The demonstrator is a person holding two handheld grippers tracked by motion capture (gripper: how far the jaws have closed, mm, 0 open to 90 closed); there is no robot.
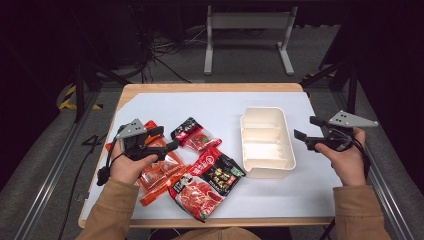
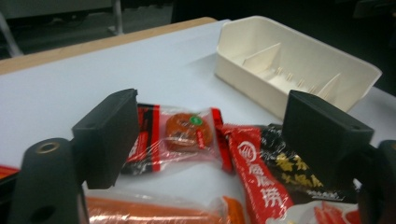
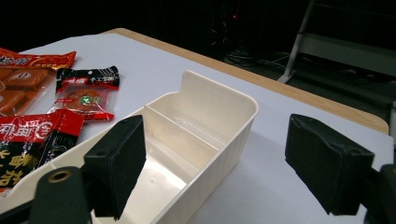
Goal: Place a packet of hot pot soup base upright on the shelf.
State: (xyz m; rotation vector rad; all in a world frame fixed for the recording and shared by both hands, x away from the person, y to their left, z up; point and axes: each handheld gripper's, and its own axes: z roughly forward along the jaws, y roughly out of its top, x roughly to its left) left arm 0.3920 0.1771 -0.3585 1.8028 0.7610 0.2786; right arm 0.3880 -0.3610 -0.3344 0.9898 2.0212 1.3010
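Several snack packets lie at the table's front left: a small clear packet with a red-black border [image 1: 196,136] [image 2: 187,133] [image 3: 86,95], a red and black packet [image 1: 220,170] [image 2: 261,172], a red meat-print packet [image 1: 197,195] and orange packets [image 1: 160,175] [image 2: 149,210]. My left gripper [image 1: 165,138] [image 2: 210,140] hovers open just above the orange packets, aimed at the small clear packet, with nothing held. A cream divided box [image 1: 289,150] [image 2: 299,60] [image 3: 243,100] stands empty at centre right. Right of it my right gripper [image 1: 306,128] [image 3: 215,172] is open and empty, pointing at the box.
A white mat [image 1: 210,105] covers the wooden table, bare at the back and along the right front. Beyond the far edge stands a grey metal frame [image 1: 247,35] on the dark floor. Rails run along both table sides.
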